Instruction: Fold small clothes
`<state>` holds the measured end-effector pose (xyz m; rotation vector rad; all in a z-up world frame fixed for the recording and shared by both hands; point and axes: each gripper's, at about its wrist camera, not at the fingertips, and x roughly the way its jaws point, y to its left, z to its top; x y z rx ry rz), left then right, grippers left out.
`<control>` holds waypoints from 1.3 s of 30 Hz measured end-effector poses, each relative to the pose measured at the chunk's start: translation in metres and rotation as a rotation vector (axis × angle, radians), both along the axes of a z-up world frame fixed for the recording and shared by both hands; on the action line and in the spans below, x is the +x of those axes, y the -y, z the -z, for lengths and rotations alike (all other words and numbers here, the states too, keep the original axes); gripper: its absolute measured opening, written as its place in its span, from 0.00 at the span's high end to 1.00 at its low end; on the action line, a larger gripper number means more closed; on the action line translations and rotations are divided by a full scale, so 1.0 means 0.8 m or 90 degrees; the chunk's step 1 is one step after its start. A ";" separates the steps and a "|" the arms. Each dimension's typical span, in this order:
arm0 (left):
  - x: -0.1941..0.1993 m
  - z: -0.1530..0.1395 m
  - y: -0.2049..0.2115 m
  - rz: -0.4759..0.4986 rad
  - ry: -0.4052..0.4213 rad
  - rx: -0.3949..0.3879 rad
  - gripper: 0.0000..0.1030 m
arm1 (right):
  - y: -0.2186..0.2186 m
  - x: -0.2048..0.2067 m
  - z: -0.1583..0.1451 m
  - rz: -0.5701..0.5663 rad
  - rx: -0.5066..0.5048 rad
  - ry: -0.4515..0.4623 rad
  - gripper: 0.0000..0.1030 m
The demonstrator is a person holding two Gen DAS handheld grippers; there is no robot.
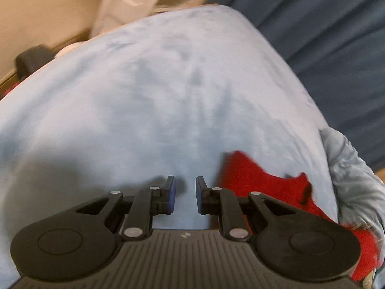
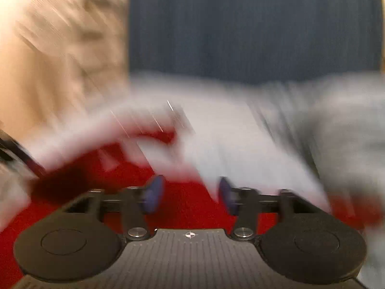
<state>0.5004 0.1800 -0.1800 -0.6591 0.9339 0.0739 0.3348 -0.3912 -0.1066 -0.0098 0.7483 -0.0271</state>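
— Since you ask how that red garment will handle: I judge it light and limp. It should sag and slip if I pinch only one layer.

— Where is it now?

— On the pale blue cover, low and to the right of my left gripper, partly hidden behind it. Through the right wrist camera the red cloth fills the space under my right gripper, but that view is badly smeared.

— Are your tongs holding anything?

— No. My left fingers stand apart over bare cover, with nothing between the blue pads. My right fingers are spread too, and I see no cloth caught between them.

— Where would you take hold?

— At an edge or corner, probably the pointed bit by the small dark tag, pinching both layers together.

— What else is about?

— A grey-blue bundle of fabric touches the red piece on its right and could get dragged along. A dark blue curtain hangs beyond the cover, well clear. Whether the pale cloth in the right view lies over the red one, I cannot tell.
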 end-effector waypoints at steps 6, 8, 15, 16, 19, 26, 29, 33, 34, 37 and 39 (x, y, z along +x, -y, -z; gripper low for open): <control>-0.012 -0.017 0.034 0.100 0.015 0.040 0.25 | 0.016 0.011 0.043 0.088 0.154 -0.047 0.47; -0.011 -0.022 0.053 0.123 0.027 0.041 0.15 | 0.006 0.029 0.037 0.092 0.207 -0.044 0.47; 0.027 -0.005 0.142 0.206 0.005 0.151 0.75 | -0.028 0.063 0.073 0.133 0.212 -0.075 0.49; 0.027 -0.008 0.152 0.217 0.020 0.173 0.83 | -0.034 0.064 0.074 0.121 0.206 -0.063 0.73; 0.014 -0.011 0.131 0.142 0.051 0.133 0.83 | -0.048 0.067 0.068 0.073 0.166 -0.015 0.87; -0.001 0.004 0.106 0.128 0.030 0.124 0.44 | 0.002 0.057 0.087 0.120 0.278 -0.075 0.63; -0.017 -0.015 0.095 0.109 0.053 0.155 0.20 | 0.081 0.020 0.071 0.227 0.331 -0.005 0.51; -0.069 -0.040 0.087 0.087 0.087 0.223 0.19 | 0.204 -0.010 0.061 0.492 0.200 0.049 0.45; -0.083 -0.043 0.088 0.088 0.088 0.230 0.19 | 0.227 -0.015 0.056 0.531 0.170 0.068 0.45; -0.116 -0.049 0.094 0.100 0.085 0.235 0.19 | 0.268 -0.013 0.046 0.522 0.151 0.103 0.44; -0.131 -0.050 0.098 0.098 0.077 0.220 0.19 | 0.283 -0.003 0.047 0.494 0.194 0.107 0.44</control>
